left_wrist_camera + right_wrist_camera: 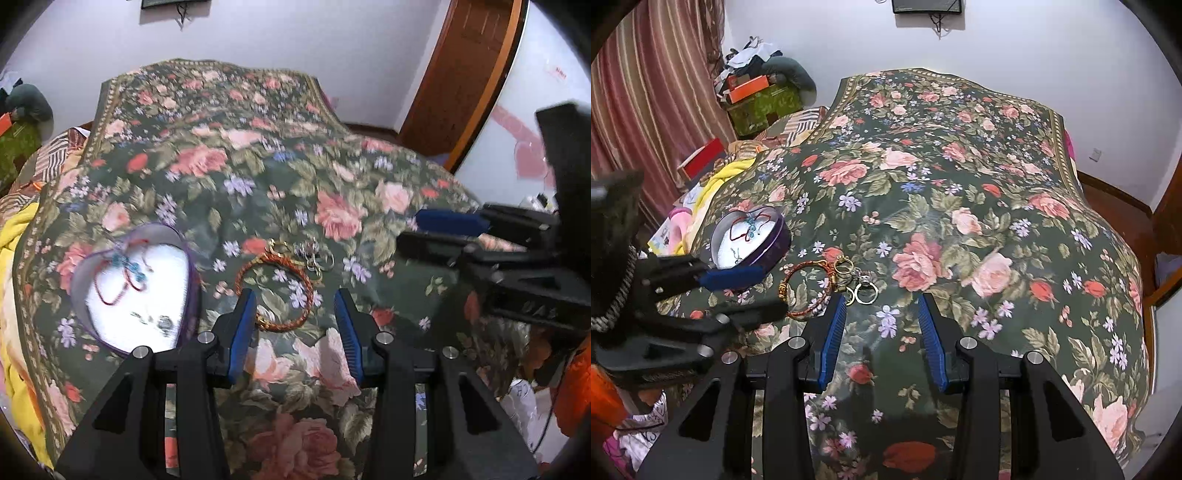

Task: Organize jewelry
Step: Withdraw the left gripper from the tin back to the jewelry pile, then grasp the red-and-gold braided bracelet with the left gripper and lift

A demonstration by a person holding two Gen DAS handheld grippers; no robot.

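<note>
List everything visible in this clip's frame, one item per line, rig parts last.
tin: 1, purple, heart-shaped, white inside, on the bedspread at left
cords: red with teal beads, count unclear, inside the tin
bangle: 1, red and gold braided, on the bedspread beside the tin
rings: several, gold and silver, clustered touching the bangle
bedspread: 1, dark green with pink roses, covers the bed
blanket: 1, yellow, at the bed's left edge
curtain: 1, striped pink, far left
clutter pile: boxes and clothes, green and orange, in the corner
left claw: 1, black with blue pads, open over the bangle
right claw: 1, black with blue pads, open beside the rings
</note>
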